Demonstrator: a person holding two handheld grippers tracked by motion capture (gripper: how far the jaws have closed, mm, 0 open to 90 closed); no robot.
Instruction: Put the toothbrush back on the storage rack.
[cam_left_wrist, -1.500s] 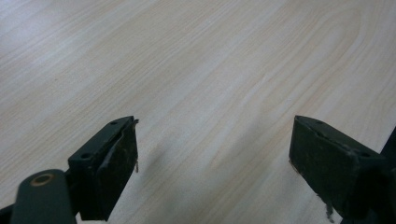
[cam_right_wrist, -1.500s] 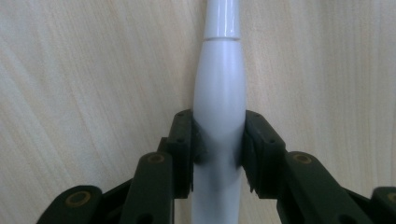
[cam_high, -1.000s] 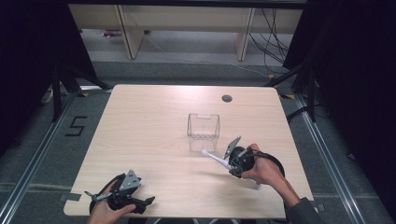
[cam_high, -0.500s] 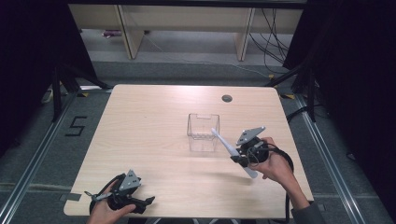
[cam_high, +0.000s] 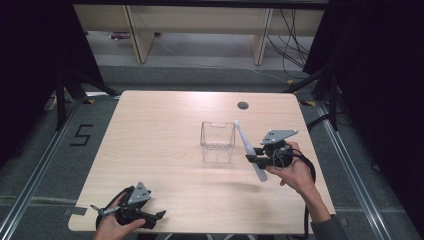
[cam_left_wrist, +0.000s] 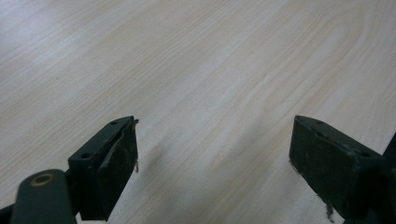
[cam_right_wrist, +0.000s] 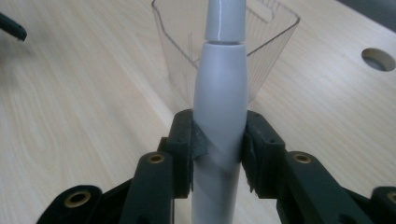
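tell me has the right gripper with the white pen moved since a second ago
Yes. The right gripper carried the white pen rightward and up, tipping it more upright beside the clear container.

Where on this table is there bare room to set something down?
The table is bare left of the clear container, and along the near edge between the left tongs and the right hand. It is crowded where the right tongs hold the white stick.
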